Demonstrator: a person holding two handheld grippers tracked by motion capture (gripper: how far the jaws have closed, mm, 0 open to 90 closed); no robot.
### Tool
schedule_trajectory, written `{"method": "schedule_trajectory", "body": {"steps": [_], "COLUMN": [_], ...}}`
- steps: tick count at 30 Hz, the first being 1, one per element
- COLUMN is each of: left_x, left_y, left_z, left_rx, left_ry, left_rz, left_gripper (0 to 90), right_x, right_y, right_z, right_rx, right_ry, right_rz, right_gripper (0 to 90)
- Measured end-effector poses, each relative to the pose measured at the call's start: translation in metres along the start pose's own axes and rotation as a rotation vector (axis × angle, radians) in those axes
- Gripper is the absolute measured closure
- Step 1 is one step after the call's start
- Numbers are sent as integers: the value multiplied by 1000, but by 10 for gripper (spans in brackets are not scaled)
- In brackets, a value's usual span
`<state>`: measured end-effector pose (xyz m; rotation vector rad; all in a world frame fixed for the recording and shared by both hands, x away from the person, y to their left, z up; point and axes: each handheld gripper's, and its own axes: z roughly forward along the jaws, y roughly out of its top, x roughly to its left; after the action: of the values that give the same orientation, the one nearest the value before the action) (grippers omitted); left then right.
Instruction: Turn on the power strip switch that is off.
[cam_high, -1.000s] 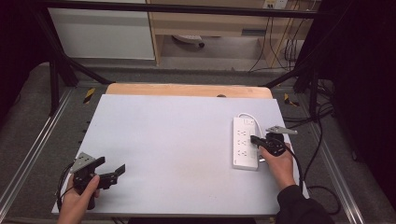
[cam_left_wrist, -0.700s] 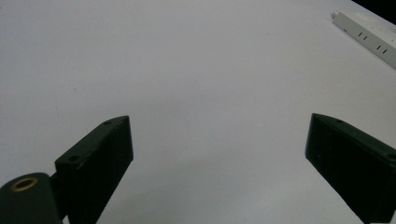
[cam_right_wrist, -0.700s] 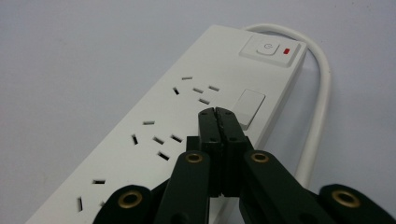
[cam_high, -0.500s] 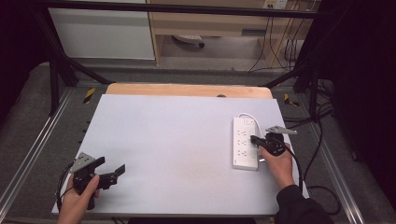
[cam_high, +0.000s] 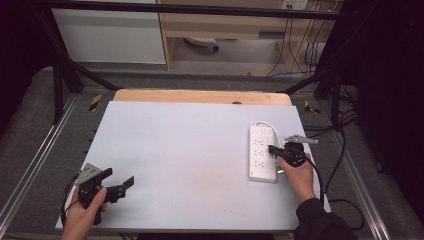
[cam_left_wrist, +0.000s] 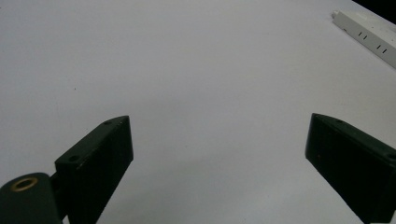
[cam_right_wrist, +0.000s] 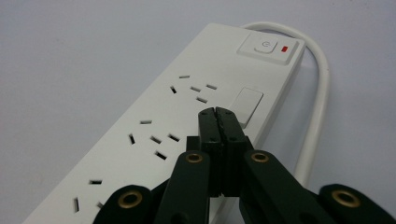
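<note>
The fingers (cam_right_wrist: 219, 122) of the right gripper (cam_high: 273, 150) are pressed flat together with nothing between them, tips hanging over the white power strip (cam_high: 263, 159); whether they touch its face cannot be told. The fingers (cam_left_wrist: 100, 161) of the left gripper (cam_high: 121, 185) stand wide apart, empty, above bare surface.

The pale grey tabletop (cam_high: 190, 160) is the largest thing here, lying on a wooden board (cam_high: 200, 96) whose far edge shows beyond it. The power strip lies near the tabletop's right edge, lengthwise away from the person, its white cord (cam_high: 263, 124) looping out of the far end. The right hand (cam_high: 299, 175) holds its gripper just beside the strip's right side; the left hand (cam_high: 85, 212) holds the other at the near left corner, well apart from the strip.

No brand or lettering can be read anywhere. The right gripper view gives what the high view cannot: a rocker switch (cam_right_wrist: 270, 46) at the strip's far end bearing a power symbol and a small red mark, a blank white rectangle (cam_right_wrist: 247, 106) beside the closed tips, and groups of slot holes along the face. In the high view these are only faint dots.

In the left gripper view just one end of the strip (cam_left_wrist: 369, 32) enters at the top right corner, cut off by the frame. In the right gripper view the strip's near end is hidden behind the gripper's own body.
</note>
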<state>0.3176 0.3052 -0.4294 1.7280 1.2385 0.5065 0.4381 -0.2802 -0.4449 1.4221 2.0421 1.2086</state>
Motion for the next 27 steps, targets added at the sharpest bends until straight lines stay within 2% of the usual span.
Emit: {"method": "schedule_trajectory", "body": {"steps": [27], "left_x": [0], "left_y": [0], "left_z": [0], "left_rx": [-3], "left_ry": [-2], "left_rz": [-4], "left_gripper": [76], "right_x": [-4], "right_y": [1], "right_z": [0], "right_rx": [-1], "right_ry": [-7], "right_rz": [22], "right_gripper": [900]}}
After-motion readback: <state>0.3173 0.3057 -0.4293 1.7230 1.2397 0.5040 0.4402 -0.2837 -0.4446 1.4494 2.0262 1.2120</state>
